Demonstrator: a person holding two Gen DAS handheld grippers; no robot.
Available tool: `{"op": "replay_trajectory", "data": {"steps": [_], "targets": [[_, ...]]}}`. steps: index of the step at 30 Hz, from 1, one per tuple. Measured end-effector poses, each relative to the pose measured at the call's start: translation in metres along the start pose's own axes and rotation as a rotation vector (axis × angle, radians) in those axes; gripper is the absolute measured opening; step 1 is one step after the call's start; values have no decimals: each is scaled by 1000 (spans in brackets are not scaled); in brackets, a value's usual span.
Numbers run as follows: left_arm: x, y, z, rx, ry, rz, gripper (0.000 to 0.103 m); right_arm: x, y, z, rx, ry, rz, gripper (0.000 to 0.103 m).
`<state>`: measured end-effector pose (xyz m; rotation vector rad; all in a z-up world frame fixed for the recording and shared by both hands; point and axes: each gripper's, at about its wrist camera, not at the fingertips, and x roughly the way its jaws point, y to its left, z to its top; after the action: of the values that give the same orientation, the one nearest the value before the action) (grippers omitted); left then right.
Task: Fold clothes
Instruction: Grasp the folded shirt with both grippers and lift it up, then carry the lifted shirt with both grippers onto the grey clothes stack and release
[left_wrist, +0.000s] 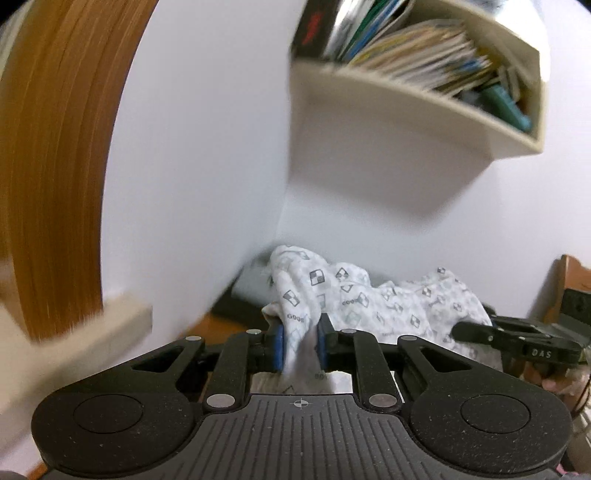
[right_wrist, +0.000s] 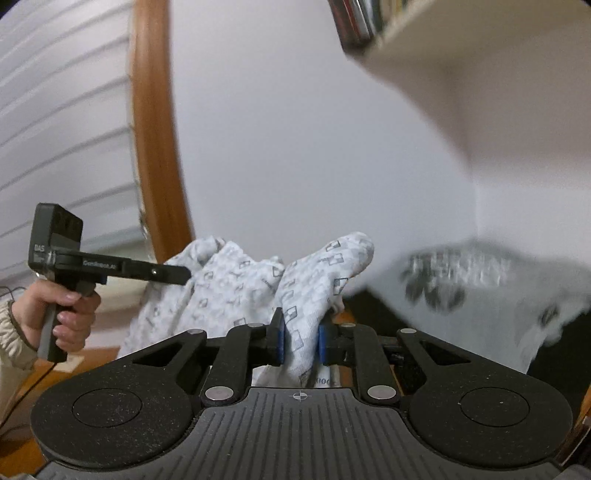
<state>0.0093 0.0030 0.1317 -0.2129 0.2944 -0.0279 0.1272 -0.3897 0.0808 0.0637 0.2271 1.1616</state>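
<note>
We hold the patterned white garment (left_wrist: 354, 295) lifted above the desk (left_wrist: 218, 325), the left gripper (left_wrist: 301, 347) with jaws clamped on one bunched edge, the right gripper (right_wrist: 299, 343) with jaws clamped on another; we judge this spreads the cloth for a fold; behind stand a white wall (left_wrist: 207, 166), a book-filled shelf (left_wrist: 413, 107) and a wooden frame (right_wrist: 155, 140); a second printed cloth (right_wrist: 480, 291) blurs at right.

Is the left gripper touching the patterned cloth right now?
Touching. The left wrist view shows the patterned cloth pinched between the blue pads of the left gripper.
</note>
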Motion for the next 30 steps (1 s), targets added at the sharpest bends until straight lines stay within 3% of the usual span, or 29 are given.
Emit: {"op": "replay_trajectory", "data": {"steps": [6, 9, 16, 20, 23, 24, 25, 27, 28, 30], "targets": [[-13, -29, 36, 33, -133, -11, 18, -22, 9, 33, -101, -149, -22, 16], [3, -40, 64, 47, -176, -5, 18, -22, -1, 55, -124, -204, -38, 16], [100, -60, 148, 105, -196, 10, 18, 12, -80, 97, -44, -274, -117, 16], [190, -65, 187, 159, -145, 32, 18, 36, -133, 118, 25, -300, -169, 16], [277, -61, 197, 228, -54, 86, 22, 81, -194, 116, 100, -208, -253, 17], [314, -60, 193, 271, -1, 156, 34, 100, -216, 113, 121, -160, -289, 19], [349, -59, 187, 307, 51, 223, 37, 118, -237, 110, 141, -112, -326, 28], [399, -52, 167, 323, 143, 329, 35, 154, -277, 97, 169, 6, -415, 36], [412, -47, 155, 307, 162, 326, 35, 163, -293, 85, 188, 48, -458, 38], [418, -41, 141, 278, 155, 295, 36, 166, -308, 70, 199, 62, -434, 41]]}}
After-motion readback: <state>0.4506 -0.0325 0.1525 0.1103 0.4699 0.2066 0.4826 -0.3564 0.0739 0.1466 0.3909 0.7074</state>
